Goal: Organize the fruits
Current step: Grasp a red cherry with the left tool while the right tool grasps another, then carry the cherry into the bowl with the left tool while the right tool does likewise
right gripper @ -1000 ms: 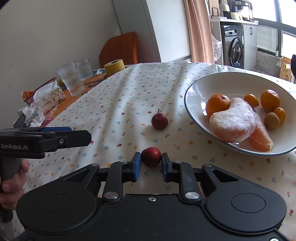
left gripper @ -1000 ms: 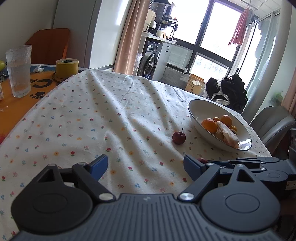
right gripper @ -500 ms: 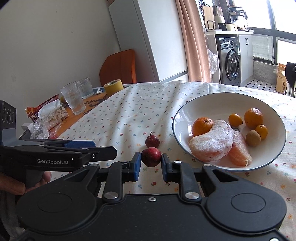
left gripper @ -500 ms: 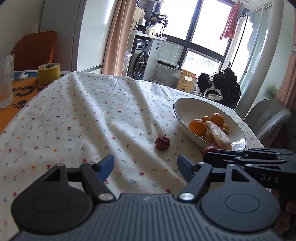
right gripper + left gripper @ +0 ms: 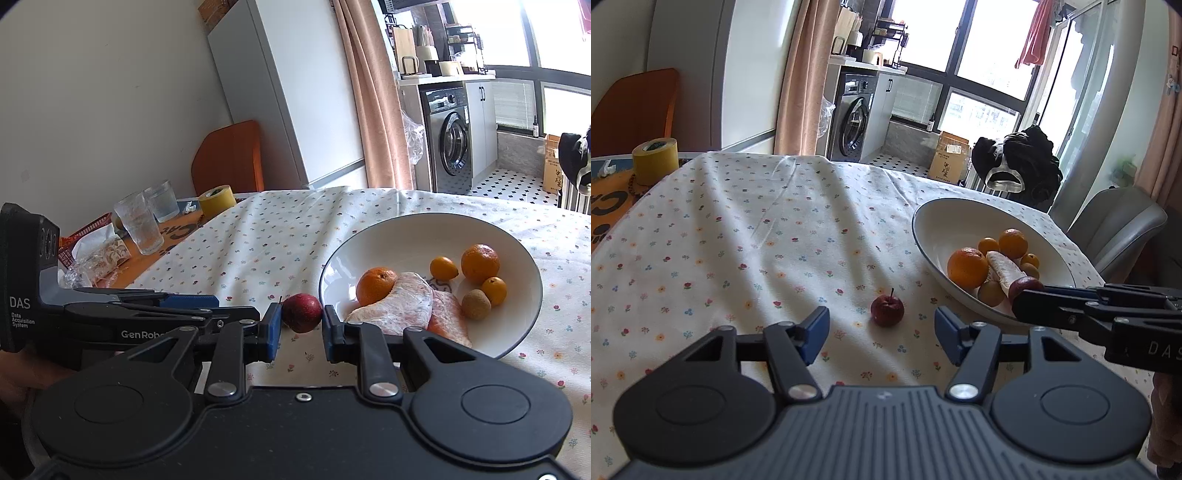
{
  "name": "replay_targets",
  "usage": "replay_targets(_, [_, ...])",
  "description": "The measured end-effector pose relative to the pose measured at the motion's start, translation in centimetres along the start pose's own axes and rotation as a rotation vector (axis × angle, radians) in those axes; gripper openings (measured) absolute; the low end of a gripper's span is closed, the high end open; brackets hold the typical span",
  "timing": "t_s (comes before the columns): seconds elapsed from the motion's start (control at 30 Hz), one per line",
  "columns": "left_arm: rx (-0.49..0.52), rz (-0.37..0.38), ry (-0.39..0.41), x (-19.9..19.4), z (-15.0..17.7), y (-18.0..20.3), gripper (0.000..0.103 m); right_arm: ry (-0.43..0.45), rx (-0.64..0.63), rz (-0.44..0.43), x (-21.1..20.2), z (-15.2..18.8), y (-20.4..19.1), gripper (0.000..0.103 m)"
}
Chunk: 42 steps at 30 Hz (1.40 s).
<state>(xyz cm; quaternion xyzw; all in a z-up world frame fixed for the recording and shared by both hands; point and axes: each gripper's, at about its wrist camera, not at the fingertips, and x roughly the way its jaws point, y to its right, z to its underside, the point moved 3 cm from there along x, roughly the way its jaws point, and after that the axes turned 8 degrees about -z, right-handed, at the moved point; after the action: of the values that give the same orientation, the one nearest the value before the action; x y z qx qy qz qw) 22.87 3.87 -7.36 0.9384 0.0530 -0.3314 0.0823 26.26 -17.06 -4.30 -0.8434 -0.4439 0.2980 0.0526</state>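
1. The right tool is gripping a small dark-red fruit between its blue pads, holding it up off the tabletop.
2. In the left wrist view, that held fruit is hanging over the near rim of the white bowl, at the tip of the right tool.
3. The left tool is standing with its jaws spread wide and gripping nothing.
4. A second small red fruit with a stem is lying on the flowered tablecloth, just ahead of the gap between the left tool's pads and near the bowl's rim.
5. The bowl is holding two oranges, three smaller orange fruits, a brownish round fruit and two peeled pomelo segments wrapped in film.
6. At the far left of the tabletop, two drinking glasses and a roll of yellow tape are sitting on an orange mat, well apart from the bowl.
7. An orange chair back is showing beyond the tabletop, and a washing machine is standing by the window.
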Motion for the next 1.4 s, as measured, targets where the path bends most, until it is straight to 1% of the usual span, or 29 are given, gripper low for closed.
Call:
replay_targets(0.23, [0.011,-0.005,-0.033,2.2,-0.5,0.8,0.053,0.023,0.019,0.017,-0.9,-0.7,1.4,0.022])
replay_targets(0.4, [0.011,-0.016,-0.071,4.1,-0.4,1.3,0.046,0.036,0.039,0.046,-1.7,-0.8,2.6,0.022])
replay_targets(0.5, [0.015,-0.026,-0.084,4.9,-0.3,1.5,0.044,0.041,0.053,0.066,-2.1,-0.7,3.5,0.022])
replay_targets(0.53, [0.014,-0.028,-0.089,5.2,-0.3,1.5,0.042,0.044,0.058,0.074,-2.2,-0.7,3.8,0.022])
replay_targets(0.6, [0.012,-0.039,-0.087,5.4,-0.4,1.4,0.023,0.05,0.065,0.087,-2.5,-0.8,4.2,0.022])
replay_targets(0.67, [-0.006,-0.039,-0.092,5.4,-0.7,1.3,0.023,0.056,0.071,0.096,-2.7,-0.8,4.6,0.022])
replay_targets(0.83, [-0.017,-0.037,-0.053,4.1,-2.1,1.3,0.023,0.065,0.091,0.125,-3.1,-0.7,5.9,0.022])
replay_targets(1.0, [0.003,-0.015,-0.02,3.3,-3.4,2.4,0.023,0.07,0.101,0.145,-3.6,-0.5,6.7,0.022])
replay_targets(1.4, [0.039,0.042,-0.001,4.6,-5.7,5.8,0.023,0.081,0.13,0.183,-4.8,0.0,8.2,0.022])
